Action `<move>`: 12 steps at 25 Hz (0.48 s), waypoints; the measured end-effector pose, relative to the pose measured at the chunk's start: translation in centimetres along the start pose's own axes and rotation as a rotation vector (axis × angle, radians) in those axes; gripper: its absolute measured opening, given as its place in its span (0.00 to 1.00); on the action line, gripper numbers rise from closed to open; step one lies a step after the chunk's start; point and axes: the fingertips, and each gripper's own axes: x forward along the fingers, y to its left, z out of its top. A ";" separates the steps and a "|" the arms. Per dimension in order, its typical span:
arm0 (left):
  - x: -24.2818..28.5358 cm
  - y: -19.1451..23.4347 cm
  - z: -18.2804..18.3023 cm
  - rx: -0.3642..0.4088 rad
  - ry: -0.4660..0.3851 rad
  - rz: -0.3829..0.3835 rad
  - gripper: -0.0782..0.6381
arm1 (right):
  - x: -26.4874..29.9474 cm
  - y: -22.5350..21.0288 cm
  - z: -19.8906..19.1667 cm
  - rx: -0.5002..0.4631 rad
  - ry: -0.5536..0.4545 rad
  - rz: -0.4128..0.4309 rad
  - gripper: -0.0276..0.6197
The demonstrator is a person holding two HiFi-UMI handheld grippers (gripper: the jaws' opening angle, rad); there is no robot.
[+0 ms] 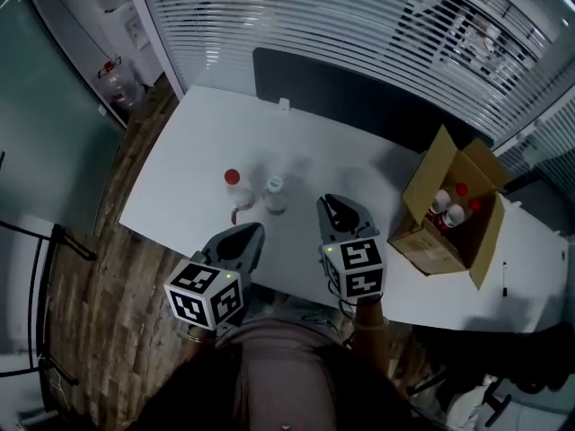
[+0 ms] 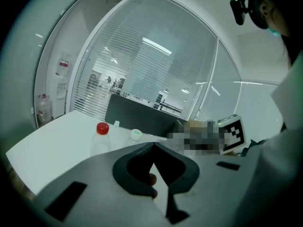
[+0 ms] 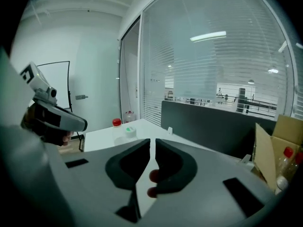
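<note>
Two clear plastic bottles stand on the white table (image 1: 180,178): one with a red cap (image 1: 234,189) and one with a white and green cap (image 1: 274,194). My left gripper (image 1: 255,231) hovers just short of them, shut, with nothing in its jaws. In the left gripper view the red-capped bottle (image 2: 102,137) and the green-capped bottle (image 2: 136,135) stand beyond my left gripper (image 2: 154,145). My right gripper (image 1: 326,202) is to the right of the bottles, shut and holding nothing. In the right gripper view its tips (image 3: 152,142) point past both bottles (image 3: 124,128).
An open cardboard box (image 1: 446,206) holding several red-capped bottles (image 1: 453,203) sits at the table's right end; its flap (image 3: 266,148) shows in the right gripper view. A dark partition (image 1: 359,92) runs along the table's far edge. Wood floor (image 1: 117,277) lies left.
</note>
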 end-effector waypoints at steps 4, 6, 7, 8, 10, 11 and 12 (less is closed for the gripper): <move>1.2 -1.3 0.1 0.020 0.016 -0.038 0.12 | -1.1 -1.4 -0.7 -0.001 0.002 -0.051 0.10; 1.7 -1.9 0.0 0.030 0.025 -0.053 0.12 | -1.7 -1.9 -0.7 0.005 -0.001 -0.064 0.10; 2.0 -2.2 0.0 0.034 0.030 -0.060 0.12 | -2.0 -2.1 -0.8 0.008 -0.002 -0.070 0.10; 2.2 -2.5 -0.1 0.037 0.034 -0.066 0.12 | -2.3 -2.4 -0.9 0.009 -0.001 -0.076 0.10; 2.8 -3.0 -0.1 0.044 0.041 -0.076 0.12 | -2.8 -2.8 -1.0 0.011 -0.003 -0.082 0.10; 3.1 -3.3 -0.1 0.048 0.044 -0.080 0.12 | -3.0 -2.9 -1.1 0.013 -0.004 -0.081 0.10; 3.4 -3.5 -0.1 0.052 0.047 -0.084 0.12 | -3.2 -3.1 -1.2 0.016 -0.005 -0.081 0.10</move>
